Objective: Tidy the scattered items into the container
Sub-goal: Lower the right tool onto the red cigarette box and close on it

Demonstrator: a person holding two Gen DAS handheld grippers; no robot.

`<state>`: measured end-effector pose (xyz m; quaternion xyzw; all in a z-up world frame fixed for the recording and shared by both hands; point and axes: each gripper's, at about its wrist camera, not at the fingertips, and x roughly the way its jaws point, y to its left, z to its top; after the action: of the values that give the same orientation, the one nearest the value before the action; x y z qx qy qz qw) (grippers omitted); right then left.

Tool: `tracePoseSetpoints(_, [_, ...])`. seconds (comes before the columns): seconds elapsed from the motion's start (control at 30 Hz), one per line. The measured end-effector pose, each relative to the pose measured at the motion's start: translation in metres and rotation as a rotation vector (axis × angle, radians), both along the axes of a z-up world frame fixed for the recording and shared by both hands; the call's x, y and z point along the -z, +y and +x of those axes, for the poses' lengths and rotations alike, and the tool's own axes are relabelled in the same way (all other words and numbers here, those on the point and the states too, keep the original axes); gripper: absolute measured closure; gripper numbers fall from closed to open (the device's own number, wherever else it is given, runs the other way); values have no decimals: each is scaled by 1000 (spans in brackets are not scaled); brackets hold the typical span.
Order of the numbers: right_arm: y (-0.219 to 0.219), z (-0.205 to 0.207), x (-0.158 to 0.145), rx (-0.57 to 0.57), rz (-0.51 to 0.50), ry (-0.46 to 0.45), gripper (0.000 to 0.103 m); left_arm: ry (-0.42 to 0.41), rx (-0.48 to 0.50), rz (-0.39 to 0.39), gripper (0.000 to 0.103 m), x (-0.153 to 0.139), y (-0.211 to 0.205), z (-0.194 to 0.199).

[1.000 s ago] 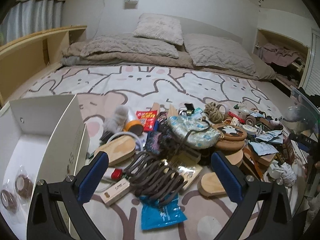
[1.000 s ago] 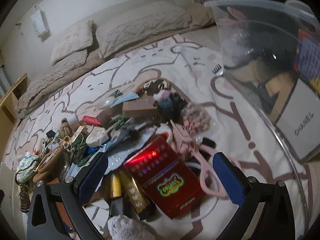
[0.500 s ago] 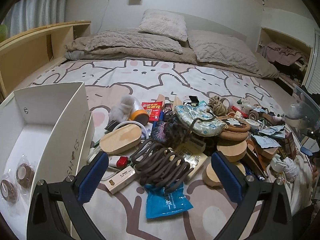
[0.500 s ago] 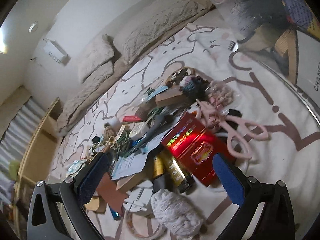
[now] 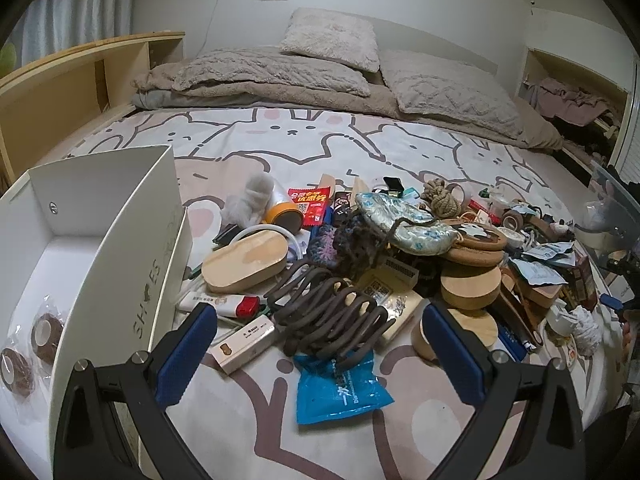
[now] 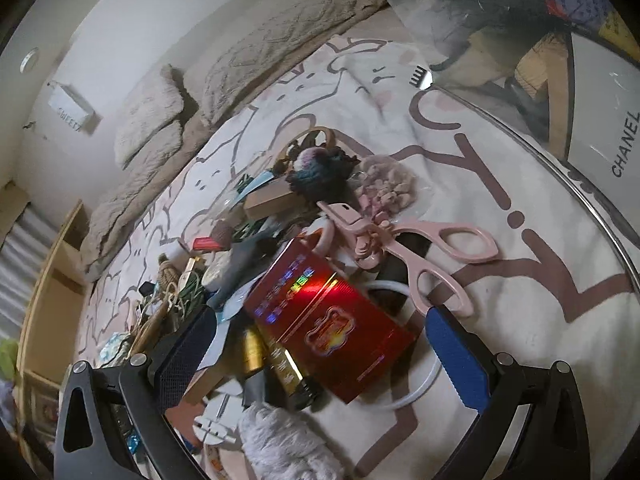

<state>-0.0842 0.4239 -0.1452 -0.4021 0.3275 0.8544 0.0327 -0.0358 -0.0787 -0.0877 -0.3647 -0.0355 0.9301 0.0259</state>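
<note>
Bed (image 5: pixel 280 420): covered with a sheet printed with rabbit outlines; the scattered items lie in a heap on it, pillows at the far end.
White box (image 5: pixel 120 248): open, marked "SHOES" on the side wall, standing on the bed at the left of the heap; two wrapped brown rolls (image 5: pixel 24 348) lie inside on its floor.
Clear container (image 6: pixel 560 64): at the right of the heap in the right wrist view; a white "CHANEL" box and dark things show through its wall.
Left hand-held gripper (image 5: pixel 320 348): its blue pads are spread wide and hold nothing; it hangs over the near edge of the heap.
Right hand-held gripper (image 6: pixel 320 348): also spread wide and empty, above the red box.
Brown hair claw (image 5: pixel 332 312): lies between the left pads, partly on top of a blue packet (image 5: pixel 340 388).
Red box (image 6: pixel 324 320): lies flat between the right pads, over a golden tube.
Pink scissors (image 6: pixel 404 240): just beyond the red box, handles toward the clear container.
Oval wooden lid (image 5: pixel 244 260): near the white box, beside the hair claw.
</note>
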Motion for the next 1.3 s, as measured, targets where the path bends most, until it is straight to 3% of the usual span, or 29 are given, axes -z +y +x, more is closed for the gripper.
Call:
tracePoseSetpoints(0.13, [-3, 0, 7, -45, -85, -5, 0, 0, -1, 0, 0, 0, 0, 0])
tracePoseSetpoints(0.4, [-26, 0, 5, -145, -120, -7, 0, 2, 3, -4, 0, -1, 1, 0])
tracePoseSetpoints(0.6, [-40, -2, -1, -162, -8, -18, 0, -4, -4, -6, 0, 0, 0, -1])
tracePoseSetpoints(0.9, [-58, -16, 0, -131, 381, -96, 0, -70, -21, -3, 0, 17, -6, -10])
tracePoseSetpoints(1.13, [-69, -26, 7, -159, 430, -129, 0, -94, -10, -5, 0, 26, -3, -16])
tracePoseSetpoints(1.3, [-72, -26, 6, -165, 427, -118, 24, -82, 9, 26, 0, 29, -1, -21])
